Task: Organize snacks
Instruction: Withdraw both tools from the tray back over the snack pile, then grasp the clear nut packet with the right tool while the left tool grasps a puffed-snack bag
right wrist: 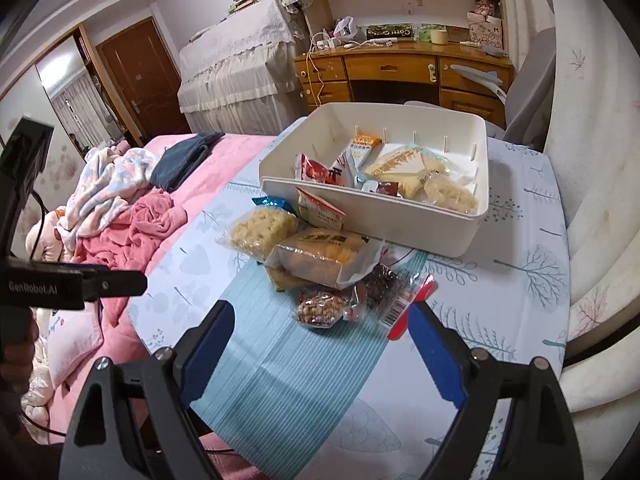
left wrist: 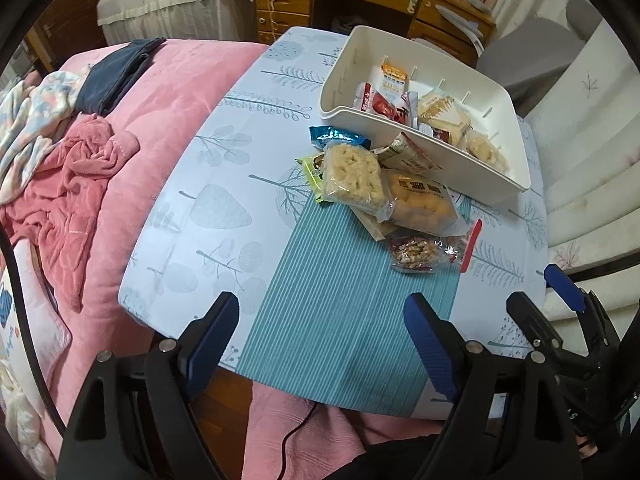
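The snacks are in two places. Some already lie in the white box (right wrist: 372,220) at the far side of the counter (right wrist: 500,292). A loose pile sits on the counter just in front of it: a rice cake pack (right wrist: 262,230), a yellow cake pack (right wrist: 320,258) and a nut bag (right wrist: 322,308) nearest.

The packs overlap, so a grab at one could drag or push another off the pile. The slippery wrappers could slide out too.

The left gripper (left wrist: 322,344) and right gripper (right wrist: 320,344) both tilt down toward the pile. Both sets of fingers are spread wide, holding nothing.
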